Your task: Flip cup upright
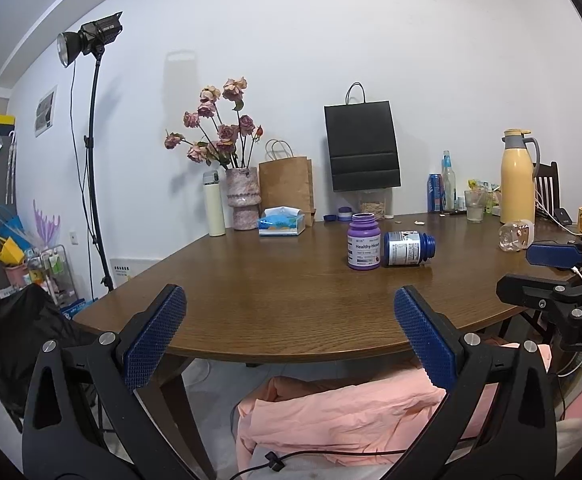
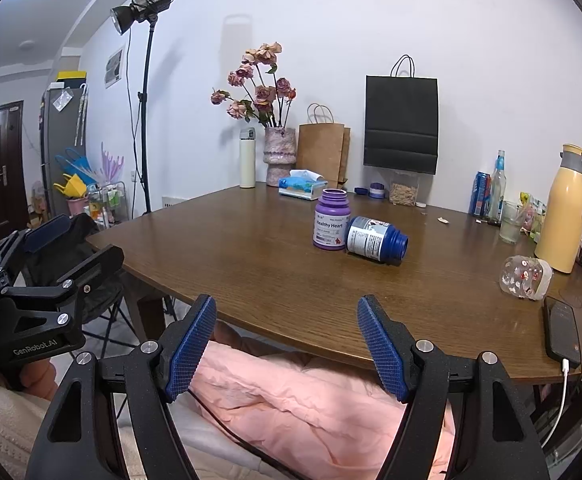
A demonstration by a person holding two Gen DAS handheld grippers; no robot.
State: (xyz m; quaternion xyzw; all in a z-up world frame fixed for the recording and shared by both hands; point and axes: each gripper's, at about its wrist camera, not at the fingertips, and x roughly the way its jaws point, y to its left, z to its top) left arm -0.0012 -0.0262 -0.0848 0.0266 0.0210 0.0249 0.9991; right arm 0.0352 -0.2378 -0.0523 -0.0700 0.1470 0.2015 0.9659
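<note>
Brown wooden table (image 2: 251, 264) by a white wall | clear cup (image 2: 526, 278) lies on its side near the right edge, beside a phone (image 2: 563, 330) | left gripper (image 1: 287, 336) spread wide, holding nothing | right gripper (image 2: 287, 346) spread wide, holding nothing, before the table's near edge

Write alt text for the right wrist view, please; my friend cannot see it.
An open blue-padded right gripper hovers at the edge of a round brown wooden table. A clear patterned plastic cup lies on its side at right, near a blue bottle lying beside an upright purple bottle.
</note>
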